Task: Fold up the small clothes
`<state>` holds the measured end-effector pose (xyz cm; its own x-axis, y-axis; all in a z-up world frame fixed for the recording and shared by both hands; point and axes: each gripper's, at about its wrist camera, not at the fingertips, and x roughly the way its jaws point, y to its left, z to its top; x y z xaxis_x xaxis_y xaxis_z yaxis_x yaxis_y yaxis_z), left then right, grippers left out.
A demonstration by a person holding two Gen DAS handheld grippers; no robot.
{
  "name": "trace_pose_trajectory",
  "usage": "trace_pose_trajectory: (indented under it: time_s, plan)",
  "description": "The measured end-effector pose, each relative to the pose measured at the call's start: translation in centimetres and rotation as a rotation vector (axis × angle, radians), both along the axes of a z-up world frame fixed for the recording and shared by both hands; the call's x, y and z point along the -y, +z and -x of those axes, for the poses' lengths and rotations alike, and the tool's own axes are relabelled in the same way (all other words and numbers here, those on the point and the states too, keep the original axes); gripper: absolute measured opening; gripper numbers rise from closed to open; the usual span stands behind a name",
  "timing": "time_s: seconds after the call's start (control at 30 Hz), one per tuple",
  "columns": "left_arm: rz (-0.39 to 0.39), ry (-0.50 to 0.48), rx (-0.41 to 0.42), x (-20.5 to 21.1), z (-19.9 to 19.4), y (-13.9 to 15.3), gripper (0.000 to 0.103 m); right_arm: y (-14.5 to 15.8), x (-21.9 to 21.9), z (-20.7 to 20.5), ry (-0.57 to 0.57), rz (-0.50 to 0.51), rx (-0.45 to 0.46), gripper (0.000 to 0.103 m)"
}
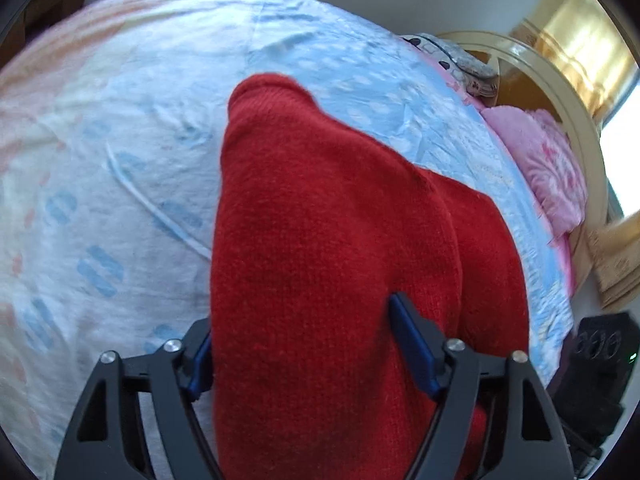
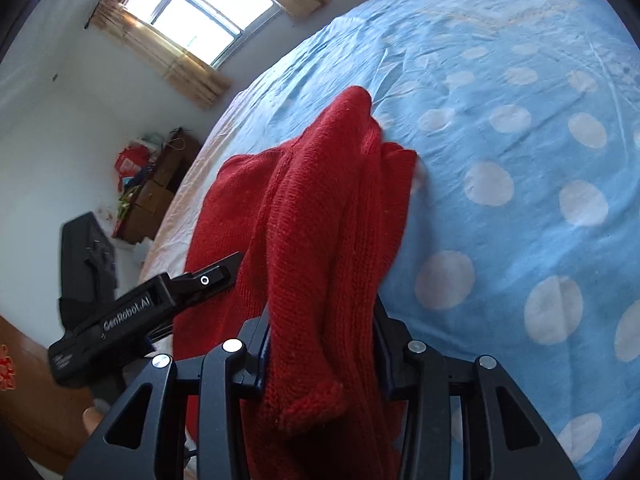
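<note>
A red knitted garment (image 1: 320,220) lies partly on the bed and is lifted at its near end. In the left wrist view it fills the space between my left gripper's (image 1: 300,312) fingers. The left finger sits at the cloth's edge and the right finger (image 1: 412,340) rests over the knit with its blue pad face showing, so the jaws stand open. In the right wrist view a bunched fold of the red garment (image 2: 320,220) runs between the fingers of my right gripper (image 2: 320,308), which is shut on it. The left gripper (image 2: 216,274) reaches in from the left, its tip at the cloth.
The bed sheet (image 2: 500,160) is blue with white dots, paler in the left wrist view (image 1: 100,160). A pink pillow (image 1: 548,160) lies by the curved headboard (image 1: 576,120). A black box (image 2: 88,248) stands beside the bed, with a wooden cabinet (image 2: 156,188) and a window (image 2: 204,4) beyond.
</note>
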<state>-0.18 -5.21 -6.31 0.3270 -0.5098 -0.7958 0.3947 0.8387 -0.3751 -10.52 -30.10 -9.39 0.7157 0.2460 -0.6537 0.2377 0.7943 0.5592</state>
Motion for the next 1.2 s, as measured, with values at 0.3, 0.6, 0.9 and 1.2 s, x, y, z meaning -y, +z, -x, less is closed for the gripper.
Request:
trace_pose_trajectory:
  time_s: [0.3, 0.6, 0.9, 1.2]
  plan:
    - [-0.032, -0.023, 0.080, -0.6, 2.1, 2.1, 0.039, 4.9, -4.9, 1.5, -0.009, 0.319, 0.070, 0.041]
    - [-0.022, 0.016, 0.147, -3.1, 3.1, 4.0, 0.039, 7.2, -8.0, 1.7, 0.037, 0.370, 0.130, 0.041]
    - [-0.048, 0.118, 0.199, -7.4, 2.9, 5.0, 0.039, 8.1, -12.6, -0.3, 0.118, 0.368, 0.177, 0.041]
    - [-0.057, 0.253, 0.223, -13.1, 2.3, 5.7, 0.039, 8.8, -18.1, -2.9, 0.224, 0.357, 0.220, 0.041]
